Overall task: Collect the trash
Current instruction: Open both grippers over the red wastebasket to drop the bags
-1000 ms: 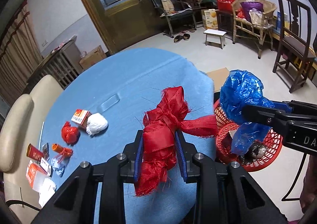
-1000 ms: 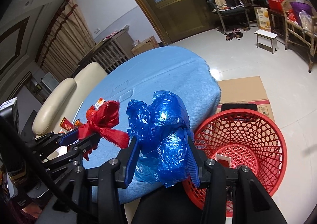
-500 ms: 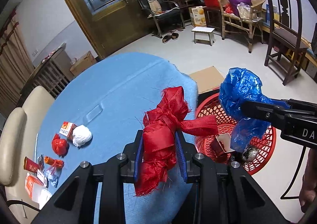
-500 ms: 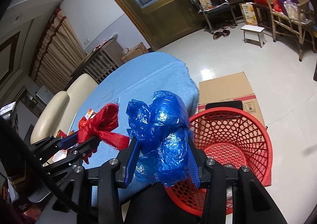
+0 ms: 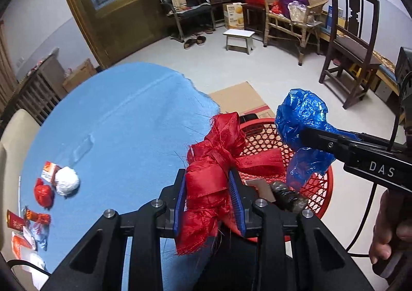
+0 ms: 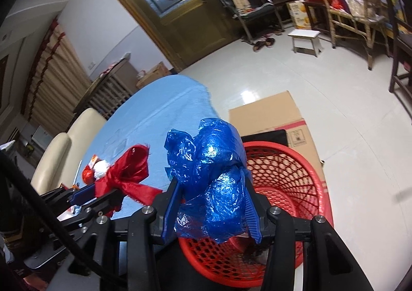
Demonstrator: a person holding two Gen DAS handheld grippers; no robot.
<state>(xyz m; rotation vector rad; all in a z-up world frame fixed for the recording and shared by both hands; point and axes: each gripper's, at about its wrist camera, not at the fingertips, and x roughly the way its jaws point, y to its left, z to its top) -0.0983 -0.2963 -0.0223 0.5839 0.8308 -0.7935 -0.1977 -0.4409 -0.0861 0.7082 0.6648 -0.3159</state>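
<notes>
My left gripper (image 5: 208,189) is shut on a frayed red ribbon bow (image 5: 219,162) and holds it at the table's right edge, partly over the red mesh basket (image 5: 316,188). My right gripper (image 6: 211,188) is shut on a crumpled blue plastic bag (image 6: 213,162) and holds it above the basket (image 6: 296,180). The bag also shows in the left wrist view (image 5: 301,121). The bow also shows in the right wrist view (image 6: 128,172). The basket holds a dark crumpled lump (image 5: 285,193) and a small carton.
Several scraps lie at the left of the blue table (image 5: 116,123): a white wad (image 5: 67,183), a red wad (image 5: 43,194), small red packets (image 5: 49,170). Flat cardboard (image 6: 270,113) lies on the floor behind the basket. A cream chair (image 6: 64,144) stands by the table.
Both grippers have moved right, off the table edge toward the basket, each still holding its piece. The basket now lies under the blue bag and closer under the red bow.
</notes>
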